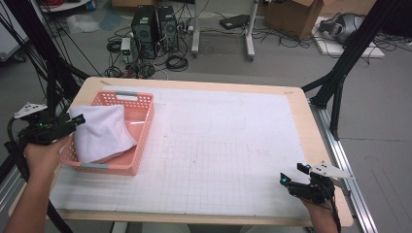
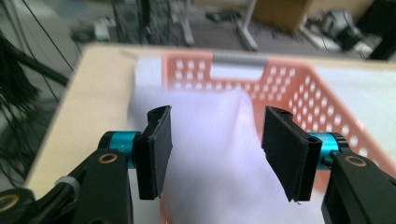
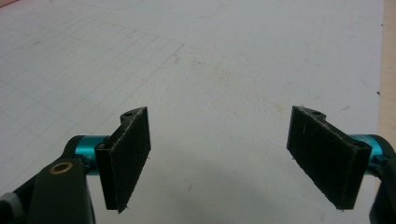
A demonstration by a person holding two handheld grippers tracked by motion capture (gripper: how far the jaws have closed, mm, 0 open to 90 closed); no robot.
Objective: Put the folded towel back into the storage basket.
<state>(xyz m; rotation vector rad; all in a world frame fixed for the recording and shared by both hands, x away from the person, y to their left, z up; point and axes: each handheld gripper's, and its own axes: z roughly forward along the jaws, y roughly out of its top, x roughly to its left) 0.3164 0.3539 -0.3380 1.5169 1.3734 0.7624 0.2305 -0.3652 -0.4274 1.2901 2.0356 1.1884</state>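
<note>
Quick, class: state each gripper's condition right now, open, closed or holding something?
Left gripper: open, jaws apart over the white cloth in the pink basket, gripping nothing.
Right gripper: open, holding nothing, above the white gridded mat.

No legible text or labels anywhere

pale wooden table (image 1: 299,104) with rounded corners, covered almost edge to edge by a white gridded paper sheet (image 1: 218,155). at the left end, on the sheet, a pink perforated plastic basket (image 1: 138,127).
</note>
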